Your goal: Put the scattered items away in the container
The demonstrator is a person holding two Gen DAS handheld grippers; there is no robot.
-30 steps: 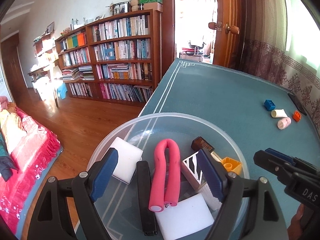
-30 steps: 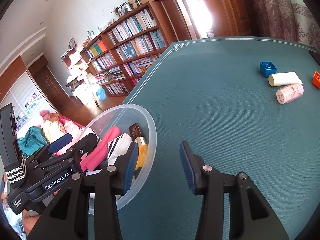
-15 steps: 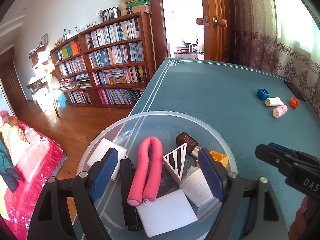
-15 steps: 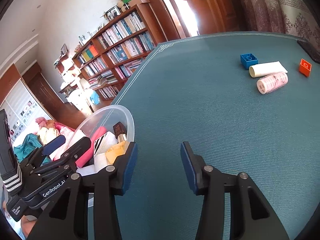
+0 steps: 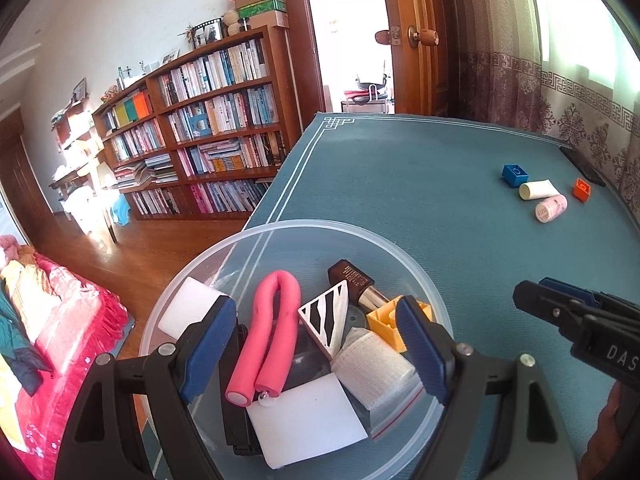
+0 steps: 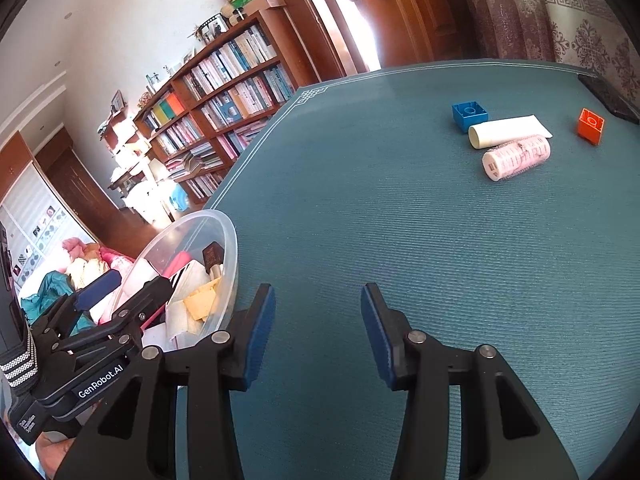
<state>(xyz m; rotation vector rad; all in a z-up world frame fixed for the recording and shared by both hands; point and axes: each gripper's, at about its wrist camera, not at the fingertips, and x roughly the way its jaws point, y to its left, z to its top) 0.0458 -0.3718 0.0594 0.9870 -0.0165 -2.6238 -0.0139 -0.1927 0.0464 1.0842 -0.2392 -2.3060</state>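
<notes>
A clear plastic bowl stands at the teal table's near left corner. It holds a pink foam roller, white blocks, a zebra-striped triangle, a brown bottle, a yellow brick and a bagged gauze roll. My left gripper hangs open above the bowl, holding nothing. My right gripper is open and empty over bare cloth, just right of the bowl. Far right lie a blue brick, a white tube, a pink roll and an orange brick.
A black flat object lies at the table's far right edge by the curtain. Teal cloth stretches between my right gripper and the scattered items. Beyond the table's left edge are a bookcase, wooden floor and a red bed.
The left gripper has drawn back and up from the bowl, still open. The right gripper has turned away from the bowl toward the far-right items, which now look larger.
</notes>
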